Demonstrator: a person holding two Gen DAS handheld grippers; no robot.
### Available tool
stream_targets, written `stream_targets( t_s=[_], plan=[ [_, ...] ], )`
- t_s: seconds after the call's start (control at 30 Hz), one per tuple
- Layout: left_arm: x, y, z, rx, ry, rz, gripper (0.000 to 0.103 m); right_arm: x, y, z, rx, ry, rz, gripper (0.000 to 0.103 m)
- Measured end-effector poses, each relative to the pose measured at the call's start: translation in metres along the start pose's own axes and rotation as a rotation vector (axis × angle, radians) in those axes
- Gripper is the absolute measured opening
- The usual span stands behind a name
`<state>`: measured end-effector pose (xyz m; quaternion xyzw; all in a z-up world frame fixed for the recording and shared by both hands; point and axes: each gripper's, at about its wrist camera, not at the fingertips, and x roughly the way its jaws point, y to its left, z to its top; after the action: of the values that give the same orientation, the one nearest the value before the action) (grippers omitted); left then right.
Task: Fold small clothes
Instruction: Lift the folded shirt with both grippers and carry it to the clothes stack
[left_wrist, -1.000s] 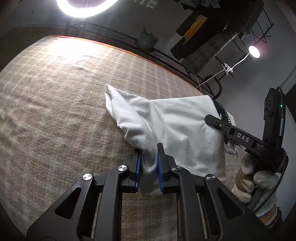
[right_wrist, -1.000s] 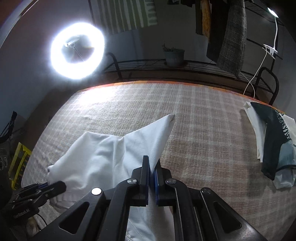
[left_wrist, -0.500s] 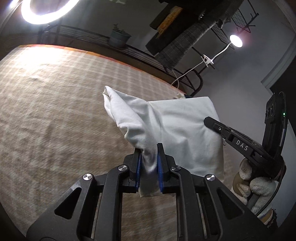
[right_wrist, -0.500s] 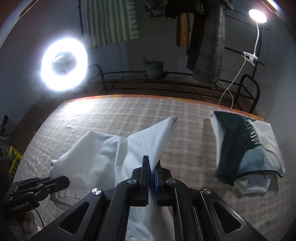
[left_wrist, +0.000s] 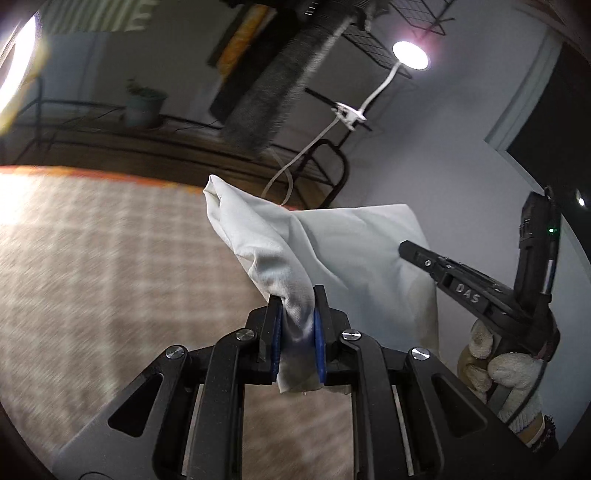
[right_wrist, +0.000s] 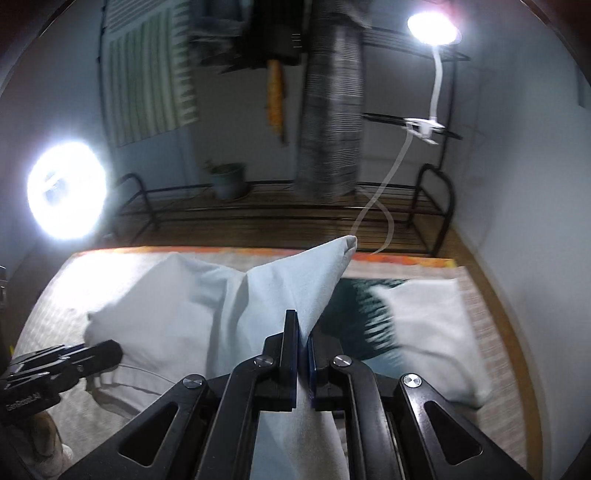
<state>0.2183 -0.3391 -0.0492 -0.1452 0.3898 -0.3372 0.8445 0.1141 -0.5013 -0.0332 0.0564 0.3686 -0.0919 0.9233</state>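
**White garment lifted by both grippers, fold not yet laid down**

The left gripper (left_wrist: 297, 334) is clamped narrow on a bunched edge of the white garment (left_wrist: 332, 258), with cloth filling the gap between its blue pads. The right gripper (right_wrist: 302, 354) is closed almost flat on another edge of the same garment (right_wrist: 207, 310), and a pointed corner of cloth stands up beyond its tips. In the left wrist view the right gripper (left_wrist: 417, 253) comes in from the right, held by a hand in a knit glove (left_wrist: 509, 373). The left gripper's tip (right_wrist: 107, 350) shows at the near left of the right wrist view.

The garment is held up over the plaid-covered table (left_wrist: 92, 258). Its lower part seems to sag toward the surface, but I cannot tell whether it touches.

As a judgement, this piece is mid-fold: it is gripped at two points and raised, with no crease set and nothing smoothed flat. Laying it down, doubling it over and squaring it are left. To the right on the table lies a second garment (right_wrist: 417, 325), white with a dark green patterned part. It looks roughly flat, but blur hides whether it is folded.

Count:
- two grippers
- two garments
- one gloved hand in view
- one table
- one ring light (right_wrist: 66, 188) at far left
- one clip lamp (right_wrist: 434, 27) at far right
- one potted plant (right_wrist: 229, 179) on the far rack
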Motion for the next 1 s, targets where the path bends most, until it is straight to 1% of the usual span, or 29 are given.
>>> stream_targets(
  t_s=[0.1,0.23,0.3,0.4,0.47,0.53,0.63,0.8,0.83,0.87,0.9,0.97,1.0],
  plan=[
    [0.031,-0.024,0.011,0.028,-0.005,-0.020,0.013,0.009,-0.041,0.013,0.020,-0.017,-0.029,0.001],
    [0.078,-0.045,0.021,0.057,-0.008,-0.030,0.013,0.026,-0.085,0.025,0.027,-0.030,-0.073,0.001],
    [0.099,-0.052,0.021,0.056,0.002,-0.038,0.013,0.035,-0.106,0.027,0.031,-0.033,-0.089,0.001],
    [0.126,-0.058,0.017,0.055,0.033,-0.036,0.013,0.052,-0.138,0.023,0.074,-0.027,-0.079,0.001],
    [0.137,-0.061,0.008,0.065,0.053,-0.027,0.013,0.067,-0.155,0.017,0.097,-0.011,-0.069,0.001],
    [0.146,-0.061,0.001,0.079,0.071,-0.013,0.013,0.079,-0.167,0.010,0.105,0.004,-0.064,0.001],
    [0.153,-0.057,-0.009,0.069,0.097,0.007,0.013,0.095,-0.178,0.002,0.121,0.026,-0.056,0.001],
    [0.155,-0.054,-0.021,0.081,0.130,0.046,0.014,0.107,-0.179,-0.007,0.104,0.060,-0.085,0.002],
    [0.154,-0.054,-0.022,0.091,0.134,0.056,0.014,0.108,-0.179,-0.008,0.100,0.068,-0.098,0.003],
    [0.153,-0.056,-0.023,0.099,0.135,0.064,0.014,0.107,-0.179,-0.008,0.098,0.071,-0.118,0.007],
    [0.151,-0.057,-0.025,0.105,0.137,0.074,0.015,0.105,-0.179,-0.008,0.099,0.071,-0.131,0.017],
    [0.147,-0.057,-0.026,0.115,0.140,0.086,0.017,0.098,-0.179,-0.008,0.106,0.052,-0.145,0.029],
    [0.144,-0.059,-0.027,0.125,0.137,0.093,0.017,0.095,-0.179,-0.008,0.111,0.046,-0.144,0.029]
  ],
)
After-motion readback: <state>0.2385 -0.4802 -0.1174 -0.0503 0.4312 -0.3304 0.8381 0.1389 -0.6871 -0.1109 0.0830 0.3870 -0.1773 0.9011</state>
